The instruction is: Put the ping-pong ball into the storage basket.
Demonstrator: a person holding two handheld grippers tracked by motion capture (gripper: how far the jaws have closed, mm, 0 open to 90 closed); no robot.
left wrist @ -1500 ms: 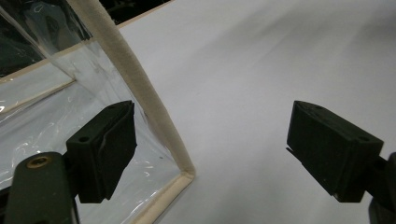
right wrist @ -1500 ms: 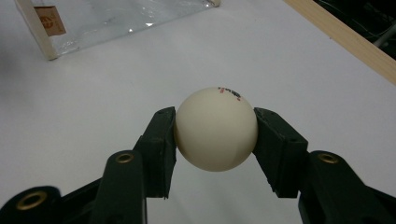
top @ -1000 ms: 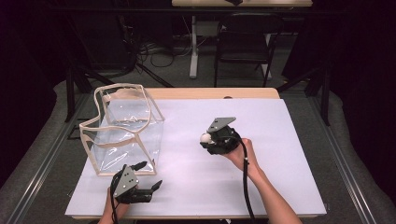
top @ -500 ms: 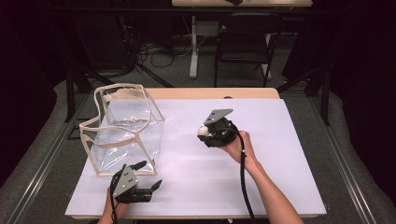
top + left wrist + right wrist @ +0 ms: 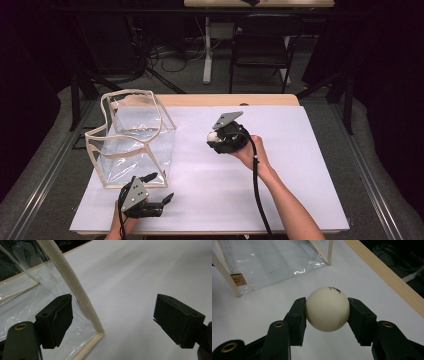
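Two grippers are working over a table (image 5: 320, 200) covered in white. Nearest the person, the left gripper (image 5: 159, 189) is sitting low at the front edge of the table, held by a hand coming in from the bottom of the high view, with its grey three-cornered plate facing up. Its jaws are standing wide apart with nothing between them; in the left gripper view one jaw is lying just beside the cream-trimmed bottom corner of the clear plastic bag (image 5: 30, 302), while the other is hanging over bare white surface.

Farther out, toward the middle of the table, the right gripper (image 5: 214, 136) is being held above the white surface by the person's right hand (image 5: 248, 150), its cable trailing back along the forearm. Its jaws are clamping a cream-white ping-pong ball (image 5: 327, 309) from both sides, the pads pressing on the ball's flanks; small red and dark print is showing on the top of the ball.

Beyond the ball, on the left part of the table, the clear plastic bag is standing open, its cream rim sagging, and the ball is sitting well apart from it. A small tan label is showing on the bag's near wall in the right gripper view.
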